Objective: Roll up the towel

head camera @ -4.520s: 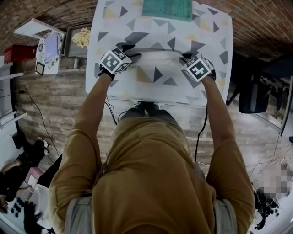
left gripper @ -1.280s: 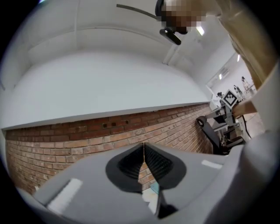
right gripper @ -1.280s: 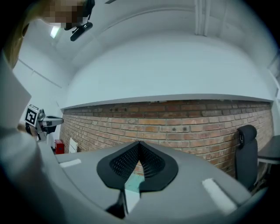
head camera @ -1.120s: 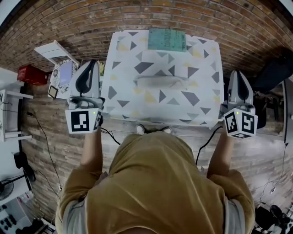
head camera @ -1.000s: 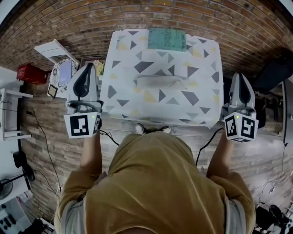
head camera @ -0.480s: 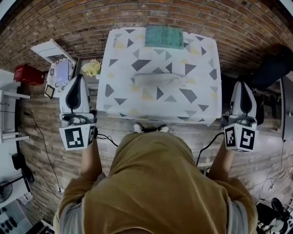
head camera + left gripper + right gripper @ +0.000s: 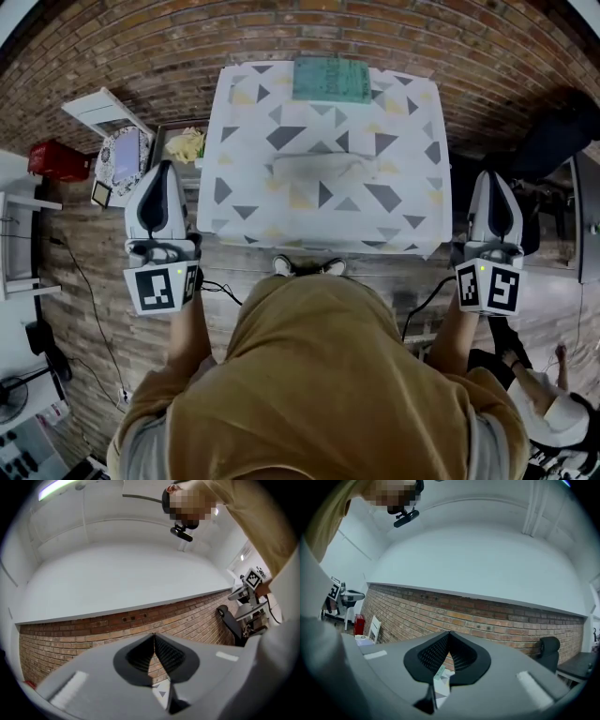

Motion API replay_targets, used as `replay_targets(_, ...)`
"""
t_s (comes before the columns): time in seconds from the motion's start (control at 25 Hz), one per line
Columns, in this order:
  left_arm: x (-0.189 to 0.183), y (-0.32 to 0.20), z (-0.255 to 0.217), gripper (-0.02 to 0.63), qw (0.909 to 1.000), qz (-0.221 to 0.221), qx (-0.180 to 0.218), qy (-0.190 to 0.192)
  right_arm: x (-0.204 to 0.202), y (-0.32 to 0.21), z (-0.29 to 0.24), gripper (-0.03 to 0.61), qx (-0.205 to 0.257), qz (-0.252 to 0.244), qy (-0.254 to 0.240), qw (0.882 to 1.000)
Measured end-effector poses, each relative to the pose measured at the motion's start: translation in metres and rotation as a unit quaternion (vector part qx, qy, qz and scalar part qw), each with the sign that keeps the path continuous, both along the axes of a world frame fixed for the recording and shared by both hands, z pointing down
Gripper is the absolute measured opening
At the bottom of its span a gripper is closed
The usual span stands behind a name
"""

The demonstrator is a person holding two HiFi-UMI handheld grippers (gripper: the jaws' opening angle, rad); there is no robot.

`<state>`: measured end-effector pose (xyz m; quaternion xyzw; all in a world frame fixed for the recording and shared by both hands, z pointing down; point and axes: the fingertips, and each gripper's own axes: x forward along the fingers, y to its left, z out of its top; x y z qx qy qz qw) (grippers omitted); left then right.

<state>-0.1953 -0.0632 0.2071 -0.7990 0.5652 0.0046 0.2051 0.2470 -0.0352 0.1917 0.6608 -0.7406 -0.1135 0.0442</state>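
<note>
The pale grey rolled-up fabric towel (image 7: 323, 169) is lying across the middle of the triangle-patterned white table (image 7: 246, 117), upper centre. The left gripper (image 7: 164, 169) is hovering at centre left and the right gripper (image 7: 489, 176) at centre right. Both are clear of the table, jaws pressed together on nothing.
</note>
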Motion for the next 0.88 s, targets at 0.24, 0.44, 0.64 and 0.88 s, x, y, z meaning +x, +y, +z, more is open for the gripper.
replay_targets(0.24,0.005,-0.001,0.0,0.064,1.0,0.009,-0.002,0.002,-0.003,0.001,0.004,0.003,-0.003,-0.002,-0.002,1.0)
replay_targets(0.44,0.01,-0.003,0.004,0.064,0.9999,0.015,-0.007,0.003,-0.005,0.0,0.008,0.003,-0.009,-0.003,-0.001,1.0)
replay_targets(0.64,0.012,-0.002,0.009,0.063,0.9998,0.017,-0.012,0.006,-0.009,-0.002,0.013,0.003,-0.013,-0.009,-0.003,1.0)
replay_targets(0.88,0.014,0.0,0.011,0.064,0.9998,0.017,-0.014,0.004,-0.009,-0.002,0.02,0.003,-0.016,-0.014,-0.01,1.0)
